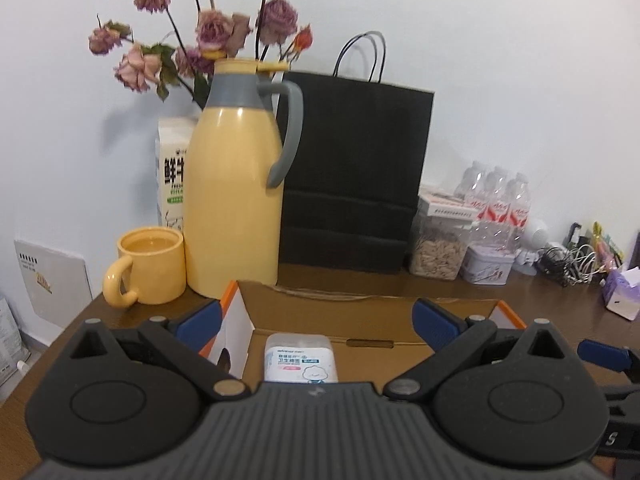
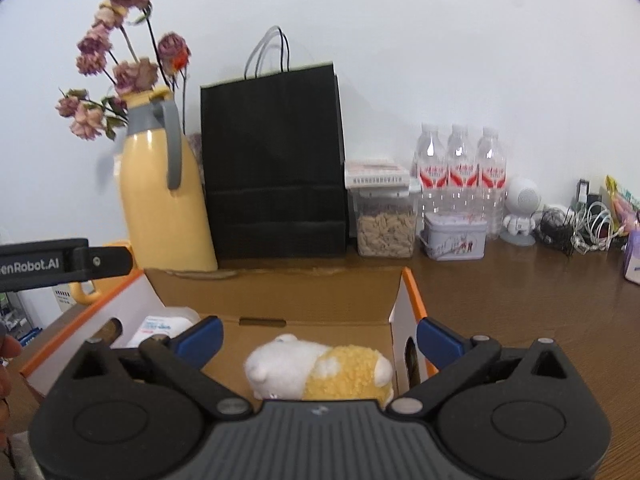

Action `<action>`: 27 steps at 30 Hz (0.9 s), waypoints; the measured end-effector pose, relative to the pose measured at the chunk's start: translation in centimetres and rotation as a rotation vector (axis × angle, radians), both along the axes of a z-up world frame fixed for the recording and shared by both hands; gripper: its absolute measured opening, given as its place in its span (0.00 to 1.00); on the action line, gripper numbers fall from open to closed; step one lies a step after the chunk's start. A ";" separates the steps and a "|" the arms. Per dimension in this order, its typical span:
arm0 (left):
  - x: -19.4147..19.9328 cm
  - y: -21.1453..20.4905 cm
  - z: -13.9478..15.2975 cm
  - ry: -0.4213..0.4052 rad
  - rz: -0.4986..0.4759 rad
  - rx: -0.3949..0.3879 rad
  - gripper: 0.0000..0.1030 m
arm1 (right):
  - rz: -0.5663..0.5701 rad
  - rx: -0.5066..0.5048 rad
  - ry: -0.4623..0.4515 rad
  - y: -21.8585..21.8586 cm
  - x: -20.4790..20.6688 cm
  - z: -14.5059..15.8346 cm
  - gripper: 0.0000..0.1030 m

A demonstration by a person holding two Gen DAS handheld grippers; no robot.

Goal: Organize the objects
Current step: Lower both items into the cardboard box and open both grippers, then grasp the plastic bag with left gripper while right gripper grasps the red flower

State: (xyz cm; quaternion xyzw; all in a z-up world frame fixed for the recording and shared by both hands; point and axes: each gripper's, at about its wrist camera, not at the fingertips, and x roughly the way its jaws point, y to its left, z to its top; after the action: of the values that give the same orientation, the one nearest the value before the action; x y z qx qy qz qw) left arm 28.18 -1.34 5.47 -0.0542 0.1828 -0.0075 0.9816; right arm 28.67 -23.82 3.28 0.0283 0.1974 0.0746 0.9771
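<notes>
Both tongs, left (image 1: 316, 322) and right (image 2: 320, 334), are spread wide with nothing gripped. In the open box (image 2: 276, 292) on the desk (image 2: 520, 304), a swab tub (image 1: 300, 360) is seen at the left and a plush toy (image 2: 320, 372) at the right.

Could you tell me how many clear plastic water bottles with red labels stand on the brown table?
3, side by side against the wall: left bottle, middle bottle, right bottle, behind the small grey tin. More could be hidden behind them.
</notes>
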 end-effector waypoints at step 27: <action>-13.0 2.8 0.9 -0.003 -0.023 0.014 1.00 | 0.014 -0.051 0.004 -4.5 -13.2 0.2 1.00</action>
State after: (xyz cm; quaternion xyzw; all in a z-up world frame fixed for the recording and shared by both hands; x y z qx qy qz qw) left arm 15.21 1.45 6.39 -0.0452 0.1818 -0.0177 0.9821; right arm 15.43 -28.30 3.47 0.0023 0.2016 0.0764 0.9765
